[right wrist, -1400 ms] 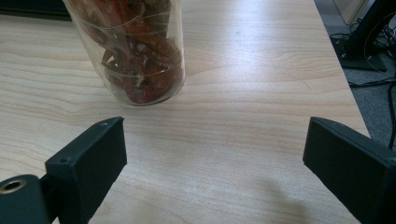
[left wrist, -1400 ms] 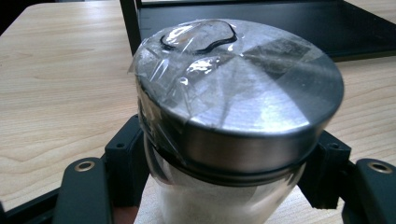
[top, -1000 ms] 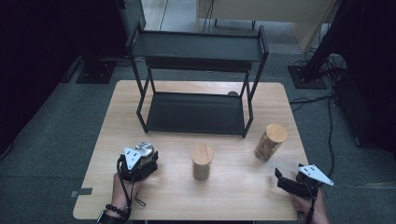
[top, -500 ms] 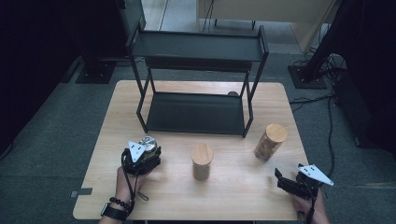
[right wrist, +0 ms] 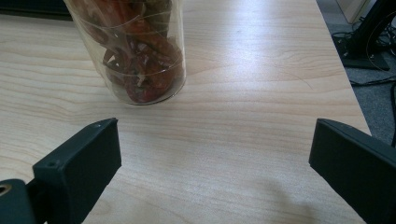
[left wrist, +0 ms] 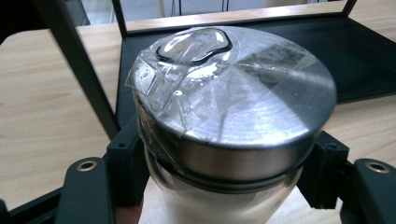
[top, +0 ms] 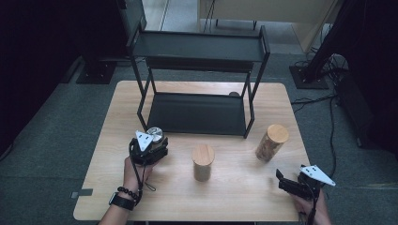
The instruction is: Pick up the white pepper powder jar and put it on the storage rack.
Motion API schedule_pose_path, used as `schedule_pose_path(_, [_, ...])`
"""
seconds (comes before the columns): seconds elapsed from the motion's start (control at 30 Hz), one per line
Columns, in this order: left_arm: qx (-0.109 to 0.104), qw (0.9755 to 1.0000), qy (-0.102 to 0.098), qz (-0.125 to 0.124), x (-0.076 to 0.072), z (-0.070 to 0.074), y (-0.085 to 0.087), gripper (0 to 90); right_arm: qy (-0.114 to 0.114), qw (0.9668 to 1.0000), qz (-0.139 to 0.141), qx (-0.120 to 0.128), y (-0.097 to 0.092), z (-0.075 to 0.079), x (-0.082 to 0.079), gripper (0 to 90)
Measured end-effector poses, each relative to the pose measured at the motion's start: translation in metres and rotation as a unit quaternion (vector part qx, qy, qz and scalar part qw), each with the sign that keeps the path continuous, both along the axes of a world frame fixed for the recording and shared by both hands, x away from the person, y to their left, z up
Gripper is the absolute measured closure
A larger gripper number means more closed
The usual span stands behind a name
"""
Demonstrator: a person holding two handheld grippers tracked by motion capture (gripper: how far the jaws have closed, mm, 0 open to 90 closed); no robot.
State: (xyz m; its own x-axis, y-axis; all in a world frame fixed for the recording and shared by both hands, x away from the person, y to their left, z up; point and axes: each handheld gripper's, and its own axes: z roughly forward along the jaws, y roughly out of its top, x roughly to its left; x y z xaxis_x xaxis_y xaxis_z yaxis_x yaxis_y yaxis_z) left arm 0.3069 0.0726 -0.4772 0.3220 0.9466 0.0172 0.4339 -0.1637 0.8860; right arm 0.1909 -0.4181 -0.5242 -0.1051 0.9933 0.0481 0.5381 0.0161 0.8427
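My left gripper [top: 151, 146] has its fingers clamped on the steel-lidded jar [left wrist: 233, 107], while my right gripper's [top: 287, 182] fingers, just widening, stand released with the glass jar [right wrist: 135, 51] at eleven o'clock.

Setting: a recording lab or test room, not a home. Evidence: light wooden table [top: 234, 201] standing alone on grey carpet floor [top: 51, 154]; black stand bases [top: 96, 72] and loose cables [top: 324, 101] on the floor beyond the table's far edge; dark surroundings at both sides; black two-tier metal shelf rack [top: 197, 49] set out on the table as a prop.
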Motion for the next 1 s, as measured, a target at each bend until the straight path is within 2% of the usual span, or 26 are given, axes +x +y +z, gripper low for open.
schedule_pose_path(0.53, [0.009,0.9999,-0.001,0.007,0.031,0.007,-0.015,31.4,-0.001,1.0,0.006,0.001,0.0,0.0,0.0,1.3])
schedule_pose_path(1.0, [0.014,0.9998,-0.002,0.014,0.054,0.011,-0.023,31.4,-0.002,0.9999,0.011,-0.009,0.002,-0.001,-0.001,1.3])
